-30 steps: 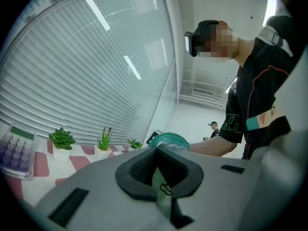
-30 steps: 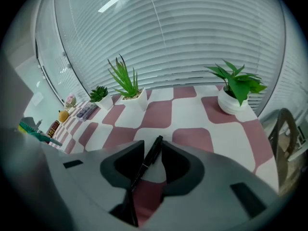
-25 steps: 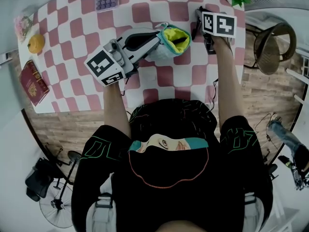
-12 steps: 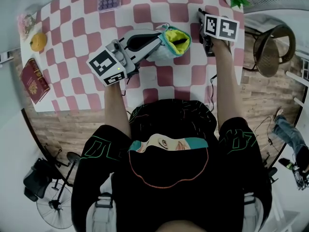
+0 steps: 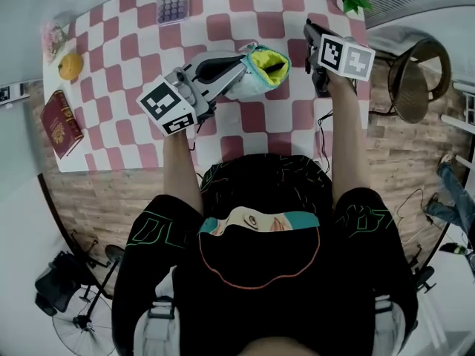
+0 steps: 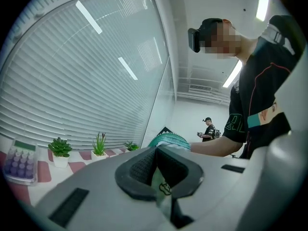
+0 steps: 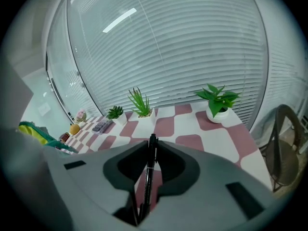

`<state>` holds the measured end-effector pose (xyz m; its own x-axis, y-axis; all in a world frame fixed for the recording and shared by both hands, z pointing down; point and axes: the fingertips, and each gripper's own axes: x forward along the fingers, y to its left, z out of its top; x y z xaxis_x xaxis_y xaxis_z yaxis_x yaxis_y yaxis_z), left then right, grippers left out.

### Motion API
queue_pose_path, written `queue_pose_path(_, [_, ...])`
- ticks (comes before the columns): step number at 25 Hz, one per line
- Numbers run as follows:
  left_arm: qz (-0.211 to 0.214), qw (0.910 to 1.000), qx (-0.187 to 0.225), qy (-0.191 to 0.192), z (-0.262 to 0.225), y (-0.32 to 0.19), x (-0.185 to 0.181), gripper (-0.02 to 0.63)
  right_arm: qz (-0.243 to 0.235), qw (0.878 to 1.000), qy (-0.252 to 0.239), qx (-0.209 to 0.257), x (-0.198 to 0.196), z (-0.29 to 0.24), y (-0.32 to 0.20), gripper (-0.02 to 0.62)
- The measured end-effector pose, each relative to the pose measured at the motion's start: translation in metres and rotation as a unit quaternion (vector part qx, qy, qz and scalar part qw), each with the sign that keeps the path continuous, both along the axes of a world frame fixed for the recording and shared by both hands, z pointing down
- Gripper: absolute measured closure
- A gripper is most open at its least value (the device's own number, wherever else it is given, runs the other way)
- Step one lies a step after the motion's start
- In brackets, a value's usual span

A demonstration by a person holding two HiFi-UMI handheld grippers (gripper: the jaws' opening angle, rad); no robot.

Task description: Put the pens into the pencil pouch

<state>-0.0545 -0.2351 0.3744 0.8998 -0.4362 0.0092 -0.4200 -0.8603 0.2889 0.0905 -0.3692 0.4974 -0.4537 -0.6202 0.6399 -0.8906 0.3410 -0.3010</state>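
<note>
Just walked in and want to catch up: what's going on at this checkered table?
A person works with two handheld grippers. The left gripper is clamped on the edge of a teal fabric pencil pouch with yellow lining, its mouth open, over the pink-and-white checkered table. The right gripper has just closed its jaws on a slim black pen, not yet in the pouch.

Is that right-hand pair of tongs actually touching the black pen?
Touching. The right gripper view shows the right tongs, which have just been closing, pinching the black pen between both pads.
</note>
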Motion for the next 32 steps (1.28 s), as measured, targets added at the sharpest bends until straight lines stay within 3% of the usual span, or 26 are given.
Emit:
queue_pose_path(16, [-0.01, 0.9996, 0.027, -0.002, -0.023, 0.04, 0.009, 0.605, 0.0, 0.991, -0.101, 0.088, 0.005, -0.077, 0.044, 0.531])
queue_pose_path(32, [-0.041, 0.9987, 0.024, -0.02, -0.015, 0.063, 0.025, 0.605, -0.043, 0.964, -0.193, 0.176, 0.002, -0.142, 0.078, 0.53])
